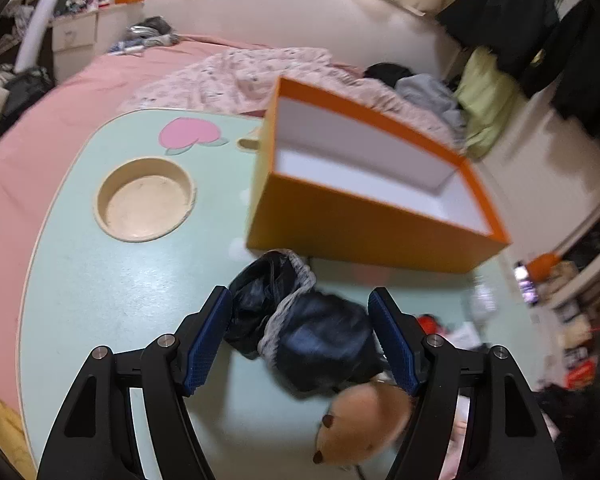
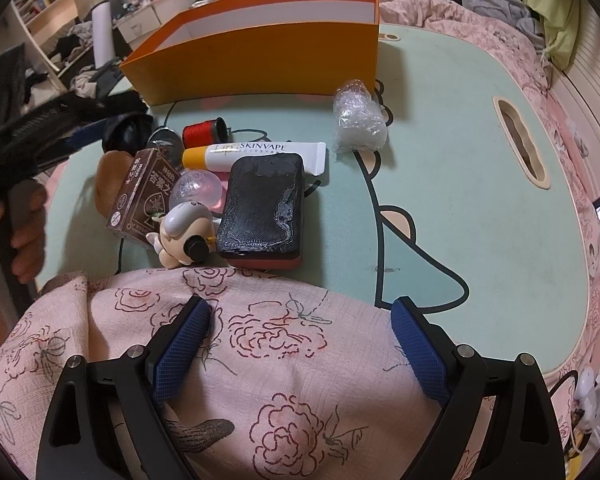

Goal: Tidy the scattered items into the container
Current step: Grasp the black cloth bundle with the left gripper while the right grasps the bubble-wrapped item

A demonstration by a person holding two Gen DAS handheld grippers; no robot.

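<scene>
The orange box (image 1: 380,216) stands open just ahead of your left gripper (image 1: 300,336), a little to its right, and nothing shows inside it. Its near wall is tall, so in my judgement you need to lift well clear of the rim before you carry anything across.

The dark bundle of cloth (image 1: 300,328) lies between the left gripper's blue pads (image 1: 204,344), which stand apart and do not press on it; the blur hides whether the left pad grazes the fabric. Go lower and centre on the thick part, since soft cloth likely slips from a shallow pinch. Mind the tan plush toy (image 1: 364,420) close under the right finger.

Your right gripper (image 2: 300,344) hangs wide apart over flowered cloth (image 2: 260,360), holding nothing. Ahead of it wait the black case (image 2: 260,208), the brown carton (image 2: 140,196), the white tube (image 2: 260,154), the crumpled plastic (image 2: 358,120), the dog figure (image 2: 184,232) and the red spool (image 2: 202,130).
</scene>
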